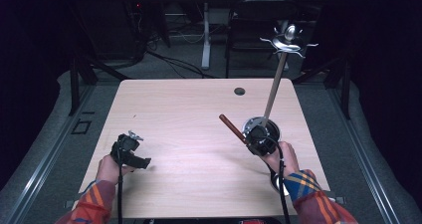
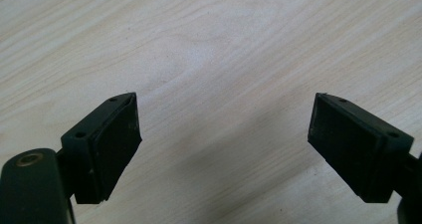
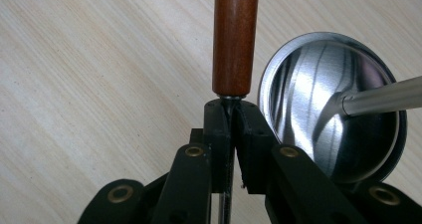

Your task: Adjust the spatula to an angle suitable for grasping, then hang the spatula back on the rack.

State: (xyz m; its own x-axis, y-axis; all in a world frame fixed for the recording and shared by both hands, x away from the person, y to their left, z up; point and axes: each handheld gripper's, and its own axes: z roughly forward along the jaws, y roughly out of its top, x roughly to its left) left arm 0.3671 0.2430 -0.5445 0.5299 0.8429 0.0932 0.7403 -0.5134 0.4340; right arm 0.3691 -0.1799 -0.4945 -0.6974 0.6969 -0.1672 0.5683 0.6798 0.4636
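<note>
1. Left gripper [image 1: 138, 158]: rests at the left of the table [image 1: 189, 104], well apart from the work. In the left gripper view its jaws stand wide apart over bare wood, with nothing between them.
2. Tool [image 1: 232, 126]: a round, dark red-brown wooden handle that ends in a thin metal shank. Its long axis runs diagonally, and the handle sticks out up and to the left of the right gripper, clear of the table top. A shiny part below the right hand may be its head, but that cannot be told.
3. Right gripper [image 3: 231, 122]: clenched on the shank just below the handle's end. It is by far the nearer gripper to the stand.
4. Stand [image 1: 273, 92]: its round, mirror-bright base lies just right of the claw and its thin pole leans away to the hooks [image 1: 286, 45] at the top, where a spoon-like piece hangs. Any hanging move would have to carry the tool up along this pole.
</note>
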